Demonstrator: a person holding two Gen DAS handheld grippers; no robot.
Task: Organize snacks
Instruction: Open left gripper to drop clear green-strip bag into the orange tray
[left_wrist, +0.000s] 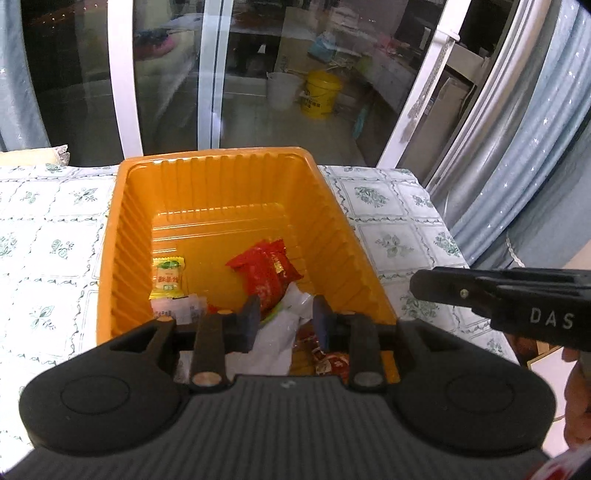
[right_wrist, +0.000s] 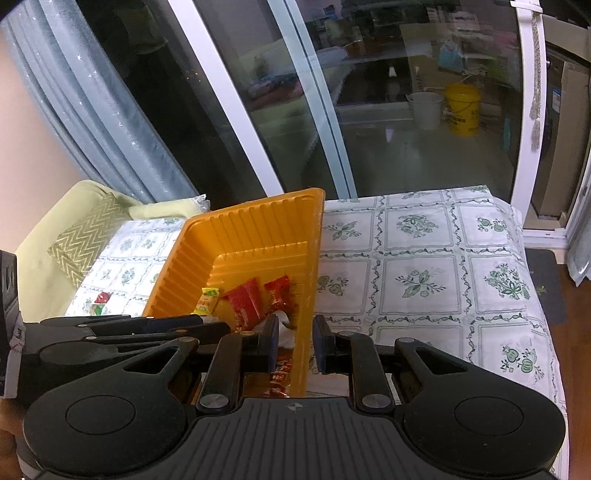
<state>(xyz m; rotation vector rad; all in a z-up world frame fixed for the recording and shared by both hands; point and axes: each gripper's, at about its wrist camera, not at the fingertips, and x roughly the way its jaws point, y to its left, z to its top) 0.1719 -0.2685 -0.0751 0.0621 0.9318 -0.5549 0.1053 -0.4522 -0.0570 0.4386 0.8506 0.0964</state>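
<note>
Tilting down over orange tray (left_wrist: 221, 159), L gripper (left_wrist: 286, 319) jaws slightly apart, white wrapper (left_wrist: 275, 338) btwn; R gripper (right_wrist: 295, 341) pressed closed at tray's right rim.

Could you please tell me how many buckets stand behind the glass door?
2: a yellow bucket and a white bucket just left of it, on the floor beyond the glass.
</note>
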